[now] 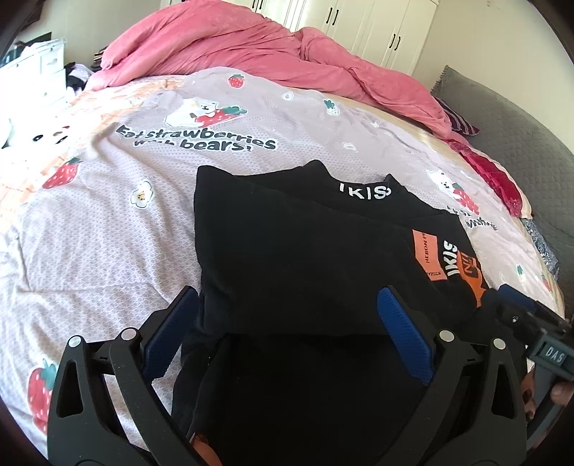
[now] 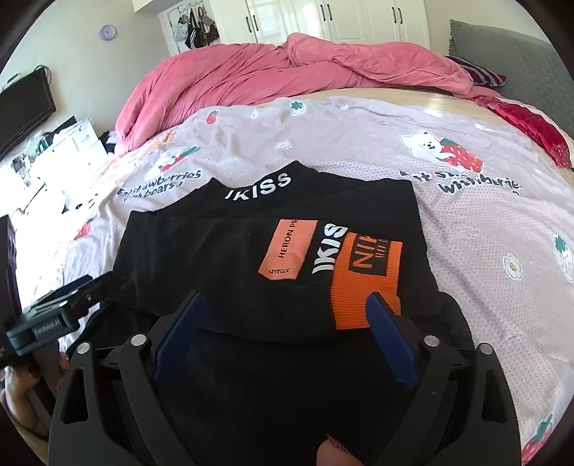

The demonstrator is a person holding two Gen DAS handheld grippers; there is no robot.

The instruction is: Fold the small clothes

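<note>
A black top (image 1: 305,258) lies folded on the strawberry-print bedsheet (image 1: 107,229), with white "IKISS" lettering on its collar and orange patches (image 2: 287,251) on a sleeve laid across it. My left gripper (image 1: 287,292) hovers over the top's near left edge, its blue pads (image 1: 168,333) wide apart and pressing on nothing. My right gripper (image 2: 285,297) stands open in the same way over the near right part, one pad (image 2: 389,333) beside the orange cuff (image 2: 362,283). Each gripper also shows in the other's view: the right gripper (image 1: 520,312) and the left gripper (image 2: 61,308).
A crumpled pink duvet (image 1: 251,46) fills the far end of the bed. A grey padded headboard (image 1: 513,125) and a red cloth (image 1: 491,175) lie to the right. White drawers (image 1: 32,75) and a dark screen (image 2: 21,107) stand to the left, with white wardrobes (image 2: 323,18) behind.
</note>
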